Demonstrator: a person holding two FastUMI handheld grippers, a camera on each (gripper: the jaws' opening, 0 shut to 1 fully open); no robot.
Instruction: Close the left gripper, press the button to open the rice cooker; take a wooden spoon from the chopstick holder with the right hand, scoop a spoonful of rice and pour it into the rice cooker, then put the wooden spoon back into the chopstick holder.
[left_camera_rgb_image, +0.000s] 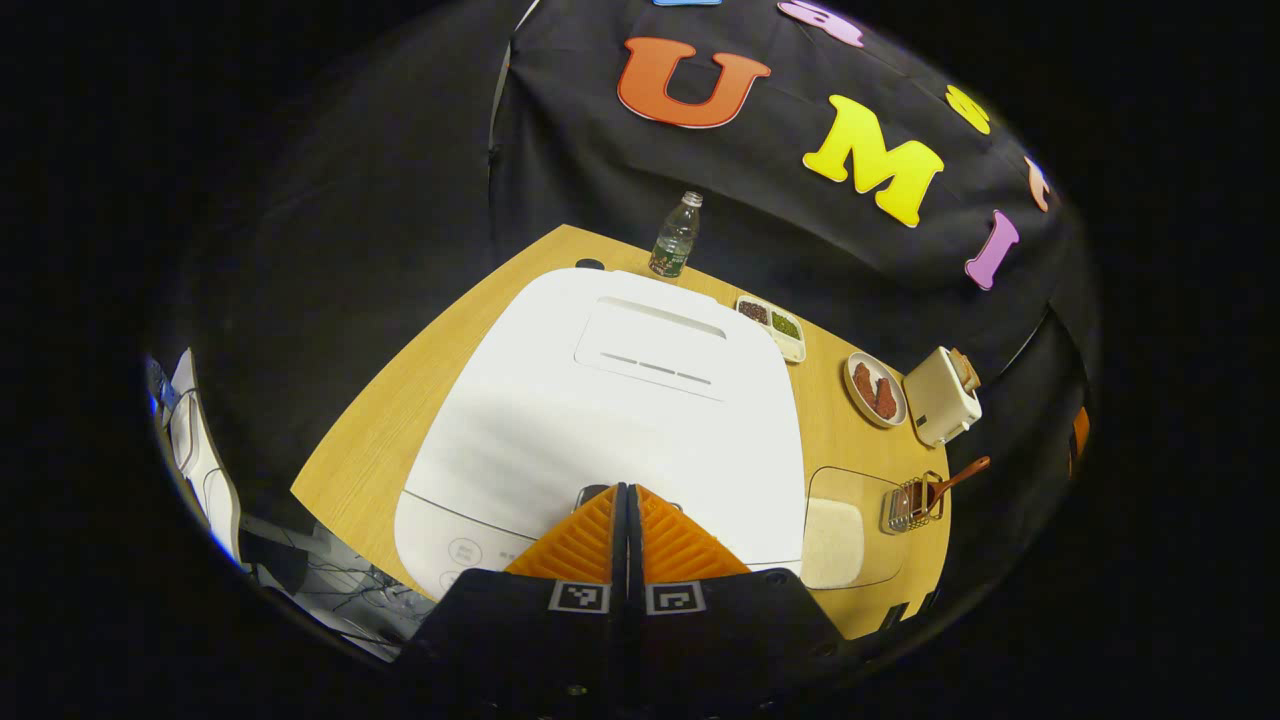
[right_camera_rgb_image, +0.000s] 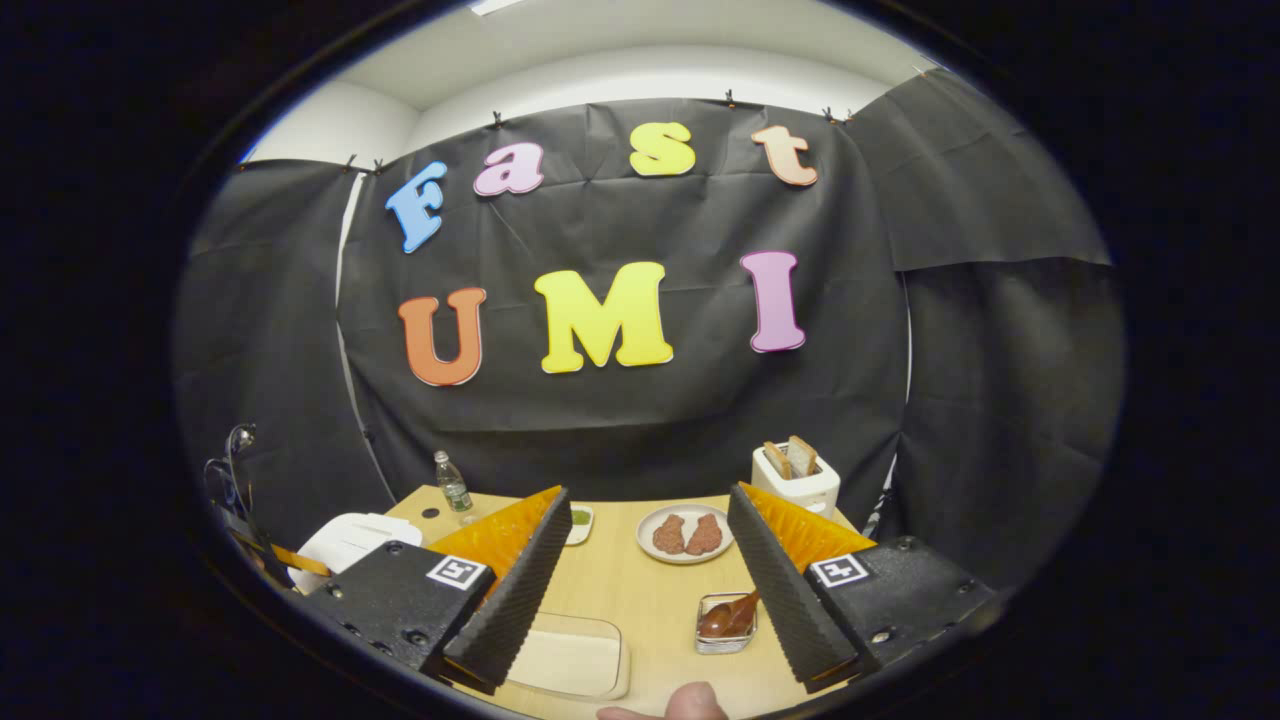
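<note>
White rice cooker (left_camera_rgb_image: 610, 400) lid down, left gripper (left_camera_rgb_image: 627, 492) clenched empty, tips at its front button
Right gripper (right_camera_rgb_image: 640, 560) spread wide; wooden spoon (right_camera_rgb_image: 728, 615) in chopstick holder (right_camera_rgb_image: 725, 640) between its fingers

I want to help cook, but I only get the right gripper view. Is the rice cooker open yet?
Observer: No. In the left gripper view the rice cooker has its lid flat and closed.
Operator: Is the left claw ready to push?
Observer: The left claw is shut, with its tips over the cooker's front edge. I cannot tell if they touch.
Operator: What's in the little dish near the bottle?
Observer: The dish has two compartments, one with dark grains and one with green.
</note>
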